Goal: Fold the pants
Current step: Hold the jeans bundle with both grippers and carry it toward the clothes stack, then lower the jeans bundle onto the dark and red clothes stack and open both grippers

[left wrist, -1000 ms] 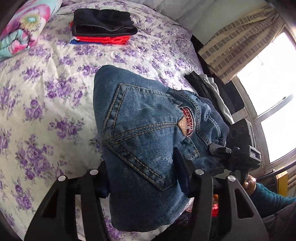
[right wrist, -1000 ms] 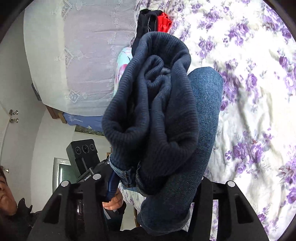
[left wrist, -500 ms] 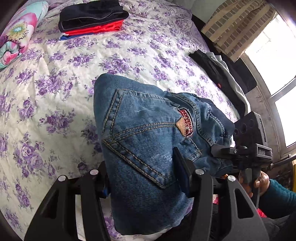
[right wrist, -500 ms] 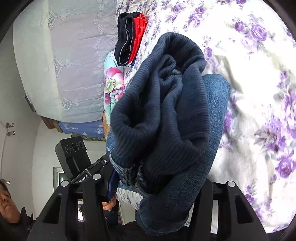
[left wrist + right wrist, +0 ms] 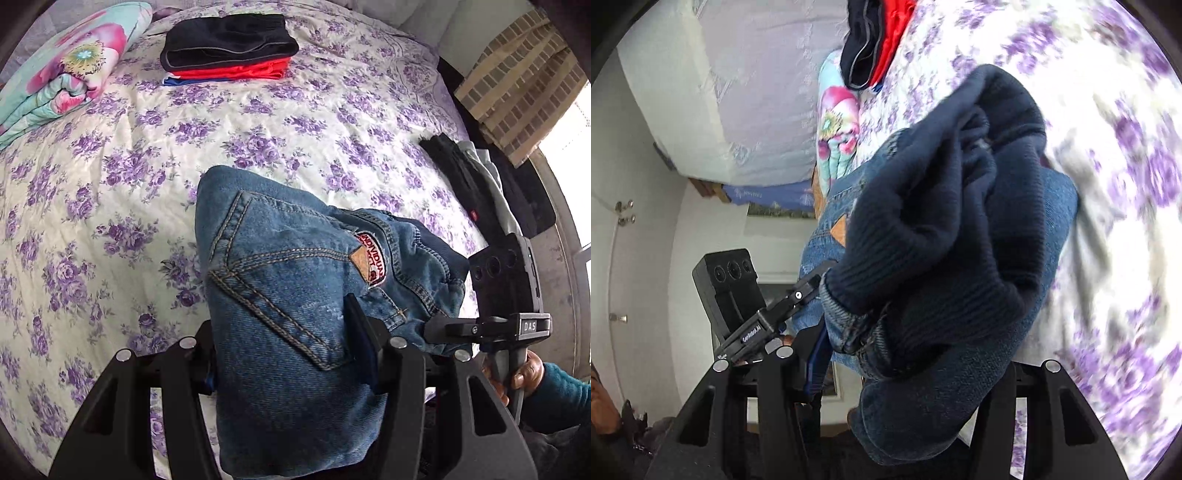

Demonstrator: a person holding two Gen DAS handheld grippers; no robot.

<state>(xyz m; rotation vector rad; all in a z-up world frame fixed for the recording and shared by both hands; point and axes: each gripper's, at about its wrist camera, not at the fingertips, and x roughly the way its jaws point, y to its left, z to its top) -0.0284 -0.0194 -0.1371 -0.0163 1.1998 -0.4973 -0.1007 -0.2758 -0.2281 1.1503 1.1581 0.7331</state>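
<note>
Seen from the left wrist, the folded jeans (image 5: 291,317) are held above a floral bedspread (image 5: 110,184), the left gripper (image 5: 288,354) clamped on the denim below a back pocket with a brand patch (image 5: 371,260). A stack of folded clothes (image 5: 229,48) and a rolled quilt (image 5: 62,77) lie far up the bed; dark garments (image 5: 476,181) rest at its right edge. The right gripper (image 5: 436,328) bites the waistband. From the right wrist, that gripper (image 5: 908,354) is closed on the bundle's dark ribbed lining (image 5: 945,236), unseen in the other view, and the left gripper's housing (image 5: 729,284) shows beside it.
</note>
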